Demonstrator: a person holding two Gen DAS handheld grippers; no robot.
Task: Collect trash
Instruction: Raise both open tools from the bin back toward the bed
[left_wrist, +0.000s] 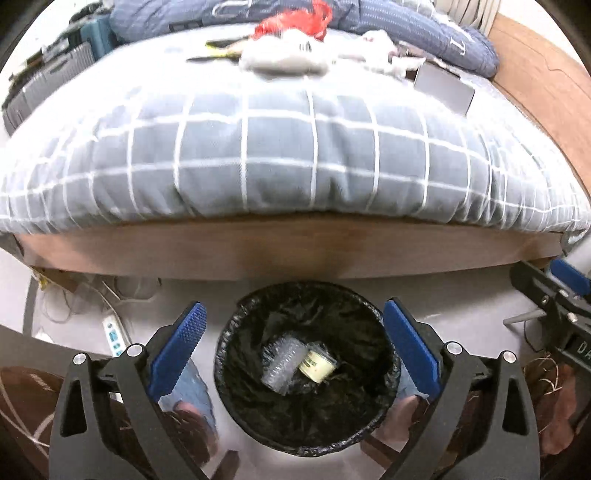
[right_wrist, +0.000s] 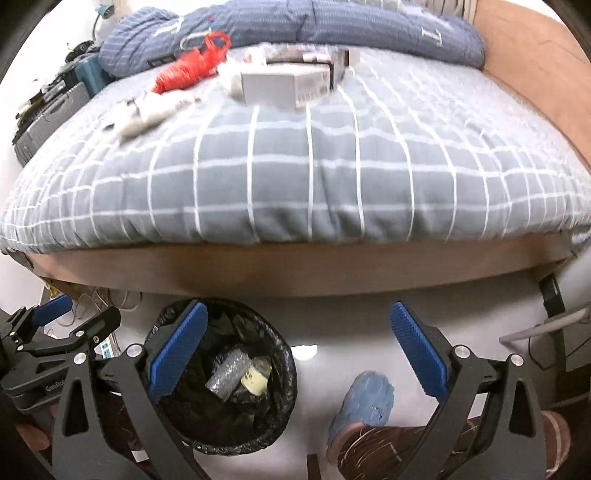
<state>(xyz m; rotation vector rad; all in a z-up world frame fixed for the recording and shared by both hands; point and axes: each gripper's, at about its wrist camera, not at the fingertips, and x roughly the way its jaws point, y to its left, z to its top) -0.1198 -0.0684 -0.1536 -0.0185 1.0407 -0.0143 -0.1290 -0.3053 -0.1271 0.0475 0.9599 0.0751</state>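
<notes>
Trash, a clear bubble wrap piece (left_wrist: 282, 363) and a small pale roll (left_wrist: 318, 365), lies in the black-lined bin (left_wrist: 236, 398) on the floor beside the bed (left_wrist: 280, 254). Left tool (left_wrist: 294, 334) and right tool (right_wrist: 300, 338) hang spread wide, empty; more litter (right_wrist: 284, 86) remains on the bed.

Left gripper (left_wrist: 295, 332): we hold it tilted steeply downward, jaws spread wide, nothing between the blue pads (left_wrist: 177, 347). Right gripper (right_wrist: 299, 339): same steep downward tilt, jaws wide apart, empty. Both side by side, near each other.
</notes>
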